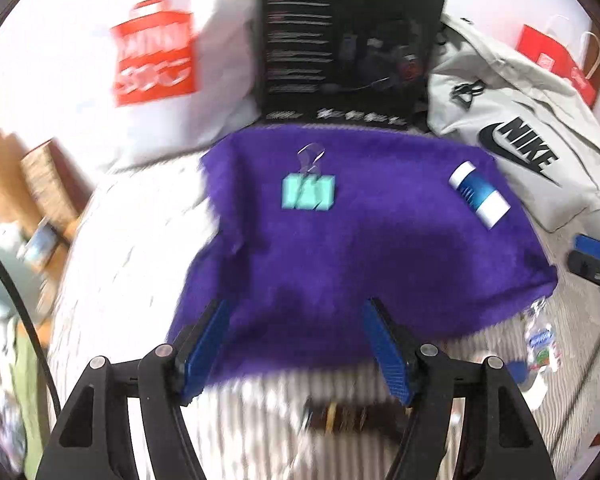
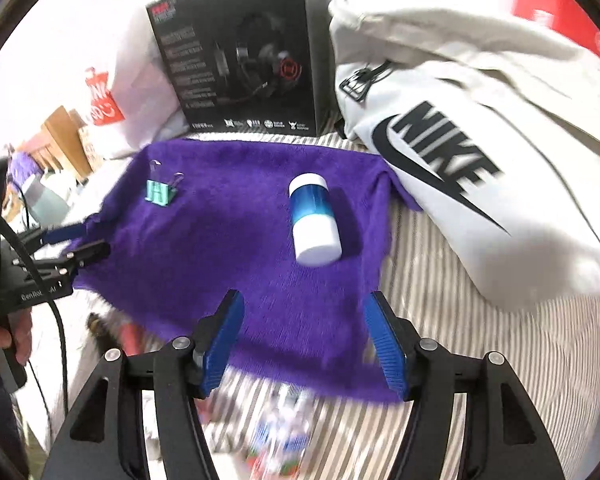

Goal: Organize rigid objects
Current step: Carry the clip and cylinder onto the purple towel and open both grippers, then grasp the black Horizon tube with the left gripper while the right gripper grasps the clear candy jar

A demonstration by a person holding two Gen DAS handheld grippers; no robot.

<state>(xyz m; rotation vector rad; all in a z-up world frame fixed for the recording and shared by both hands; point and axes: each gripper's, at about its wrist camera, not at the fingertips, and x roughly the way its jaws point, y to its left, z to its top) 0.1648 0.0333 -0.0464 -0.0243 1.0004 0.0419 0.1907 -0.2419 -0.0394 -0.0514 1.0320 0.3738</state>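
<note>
A purple fuzzy cloth (image 2: pixel 236 240) lies spread on a striped bed cover (image 2: pixel 460 320), and two rigid things rest on it, well apart from each other. A teal binder clip (image 2: pixel 161 192) sits near the cloth's far left corner with its wire handles folded up. A small blue-and-white bottle (image 2: pixel 314 220) lies on its side toward the cloth's right half, with its white base nearer the camera. The right gripper (image 2: pixel 304 340) hangs above the near edge of the cloth with its blue-padded jaws apart and nothing between them. The left gripper (image 1: pixel 296 348) is likewise parted and empty over the cloth's near edge; in the right wrist view it appears at the far left, held in a person's hand (image 2: pixel 4 340). Behind the cloth stand a black headset box (image 2: pixel 240 52), a grey Nike bag (image 2: pixel 480 160) and a white shopping bag (image 1: pixel 152 52) with a red logo.
</note>
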